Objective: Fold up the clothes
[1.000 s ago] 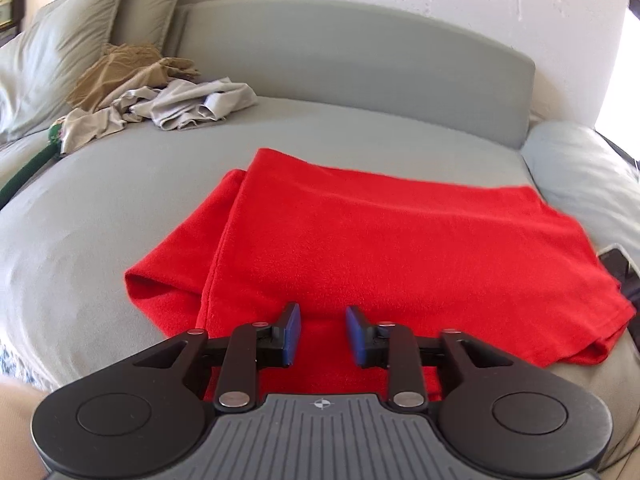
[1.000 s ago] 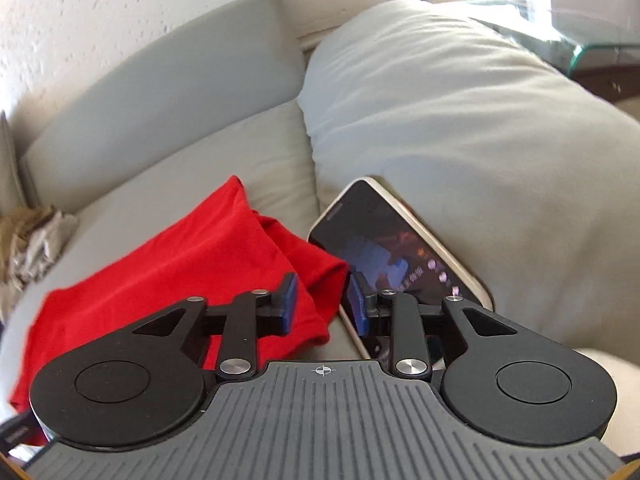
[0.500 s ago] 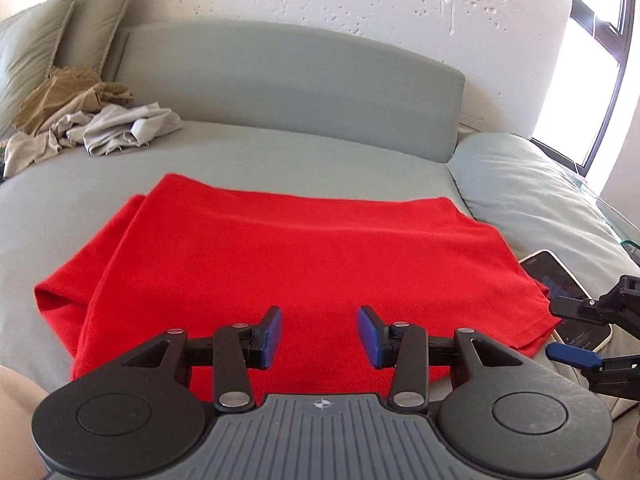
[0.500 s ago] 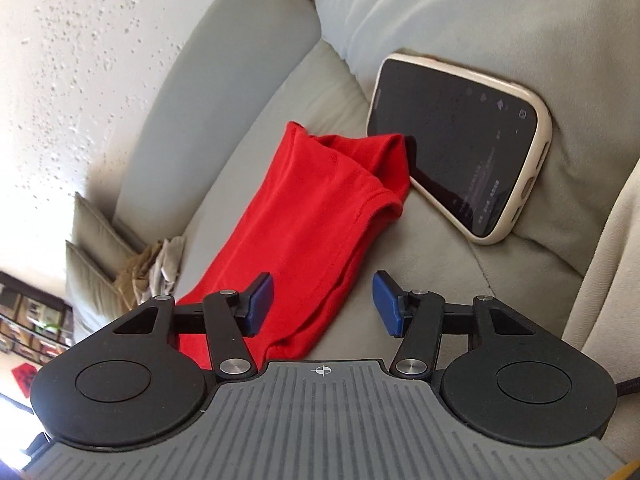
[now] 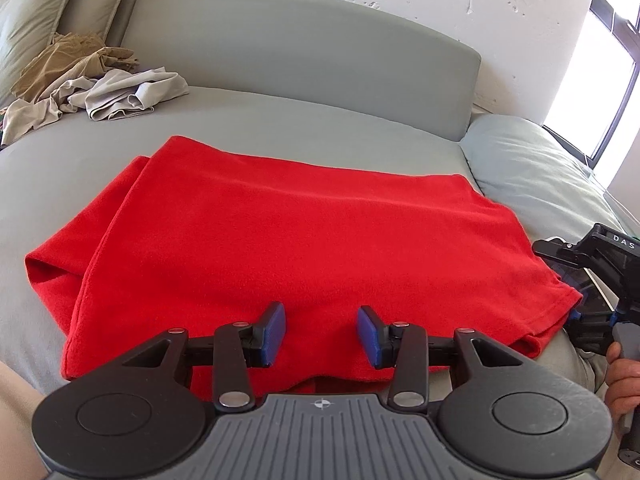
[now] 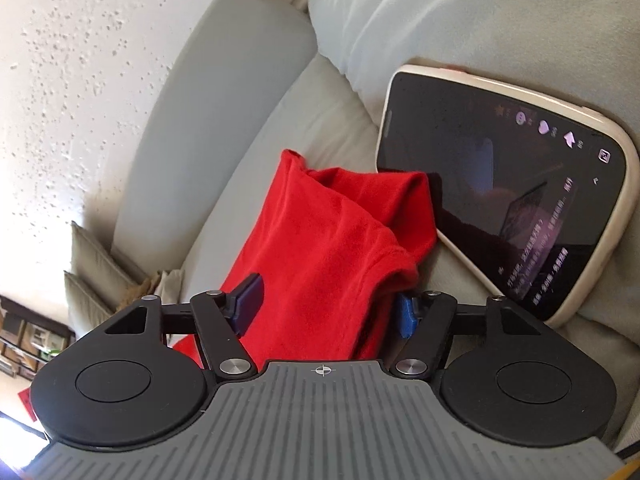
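A red garment (image 5: 288,240) lies folded flat on the grey sofa seat (image 5: 248,120). My left gripper (image 5: 322,334) is open and hovers over the garment's near edge, holding nothing. My right gripper (image 6: 326,310) is open wide with the garment's right corner (image 6: 332,264) lying between its jaws, the blue pads (image 6: 405,316) on either side of the cloth. The right gripper also shows in the left wrist view (image 5: 588,304) at the garment's right corner.
A pile of beige and tan clothes (image 5: 92,88) lies at the sofa's far left by cushions (image 5: 48,12). A phone (image 6: 504,184) leans on the pale cushion (image 6: 500,20) right beside the garment's corner. The sofa backrest (image 5: 304,56) runs behind.
The left gripper opened wider and shifted slightly. The right gripper moved forward onto the garment's right corner, opening further so the cloth now sits between its jaws.
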Available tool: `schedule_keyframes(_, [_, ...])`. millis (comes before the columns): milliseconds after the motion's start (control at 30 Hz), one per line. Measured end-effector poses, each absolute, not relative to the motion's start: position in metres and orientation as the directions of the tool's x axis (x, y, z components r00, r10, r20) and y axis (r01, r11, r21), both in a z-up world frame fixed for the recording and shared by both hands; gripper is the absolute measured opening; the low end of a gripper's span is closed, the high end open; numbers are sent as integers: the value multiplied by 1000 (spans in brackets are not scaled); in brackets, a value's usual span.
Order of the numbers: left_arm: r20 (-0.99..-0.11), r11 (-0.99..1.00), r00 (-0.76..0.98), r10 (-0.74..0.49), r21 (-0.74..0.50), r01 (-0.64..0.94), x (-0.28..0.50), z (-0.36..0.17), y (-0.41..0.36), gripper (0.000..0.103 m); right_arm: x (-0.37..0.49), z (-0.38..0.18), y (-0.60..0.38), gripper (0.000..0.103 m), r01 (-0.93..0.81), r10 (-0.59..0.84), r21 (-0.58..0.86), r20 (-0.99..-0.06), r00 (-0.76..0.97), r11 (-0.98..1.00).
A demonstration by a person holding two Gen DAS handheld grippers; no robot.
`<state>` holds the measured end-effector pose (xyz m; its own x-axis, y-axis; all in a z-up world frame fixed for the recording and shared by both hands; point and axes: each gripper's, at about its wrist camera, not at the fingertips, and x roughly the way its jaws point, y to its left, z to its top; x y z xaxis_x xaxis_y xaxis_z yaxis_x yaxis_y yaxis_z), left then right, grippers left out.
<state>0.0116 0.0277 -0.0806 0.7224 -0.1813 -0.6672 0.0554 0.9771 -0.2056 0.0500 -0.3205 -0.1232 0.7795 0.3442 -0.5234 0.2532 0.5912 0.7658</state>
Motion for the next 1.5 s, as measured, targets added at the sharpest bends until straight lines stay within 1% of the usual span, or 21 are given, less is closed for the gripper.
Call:
schedule_keyframes(100, [-667,975,721,-190,-214,59,13,-81,29,41,64,-124,-316,64,225,310,731,-519,796,645])
schedule_keyframes(267, [-666,969,716,-211,-239,64,15,-81,34,41,76,-127,-294,64,163,234,635,-493,838,755])
schedule_keyframes(333, [-664,964,713,-228,-259,66,16,-82,37,41,77,-128,-293,64,170,218,636,-484,847,752])
schedule_keyframes(367, [-663,961,711,-236,-269,68,16,-82,39,41,78,-127,-297,60,187,215,648,-489,846,738])
schedule_keyframes(433, [-663,957,706,-248,-280,72,17,-81,41,41,79,-127,-305,48,222,206,666,-501,841,712])
schedule_keyframes(467, [-664,956,703,-253,-284,75,18,-81,42,41,82,-126,-308,32,244,194,657,-520,832,713])
schedule_keyframes(500, [-665,955,701,-258,-288,78,19,-81,43,41,84,-125,-311,21,260,183,641,-540,822,722])
schedule_keyframes(567, [-667,952,695,-268,-295,83,21,-80,45,41,90,-117,-309,16,265,169,586,-580,797,766])
schedule_keyframes(700, [-667,941,688,-285,-330,70,22,-71,55,41,104,-84,-277,9,262,49,347,-679,733,901])
schedule_keyframes(767, [-642,936,714,-279,-349,51,22,-57,73,42,110,-64,-253,8,247,-24,219,-701,713,944])
schedule_keyframes(800, [-624,933,733,-272,-358,41,21,-48,84,43,112,-54,-240,8,225,-59,151,-693,719,963])
schedule_keyframes(867, [-588,924,767,-257,-382,16,23,-32,109,46,112,-35,-205,7,143,-100,14,-647,756,990])
schedule_keyframes(933, [-561,906,795,-229,-422,-37,31,-21,144,47,110,-20,-166,7,56,-108,-105,-595,796,993])
schedule_keyframes(1033, [-551,876,819,-159,-461,-140,43,-22,197,47,97,-7,-103,7,-81,-44,-213,-524,850,974])
schedule_keyframes(1167, [-530,755,830,-174,-613,-232,39,-51,248,46,63,-12,-17,7,-293,127,-327,-445,886,899])
schedule_keyframes(1200, [-522,718,833,-184,-650,-249,37,-56,255,46,54,-19,3,7,-350,175,-351,-444,879,868])
schedule_keyframes(1267, [-508,652,841,-189,-705,-280,34,-62,266,46,36,-38,36,7,-454,246,-380,-482,841,806])
schedule_keyframes(1333, [-506,646,848,-157,-702,-299,31,-63,273,46,22,-58,60,7,-522,266,-399,-542,797,754])
schedule_keyframes(1400, [-526,662,840,-132,-677,-320,31,-64,275,46,18,-71,68,7,-536,257,-402,-568,782,742])
schedule_keyframes(1433, [-530,657,837,-139,-682,-322,32,-65,277,46,16,-77,71,7,-540,254,-404,-576,777,738])
schedule_keyframes(1500, [-530,637,832,-164,-701,-320,33,-69,280,46,13,-74,67,7,-526,253,-404,-560,789,748])
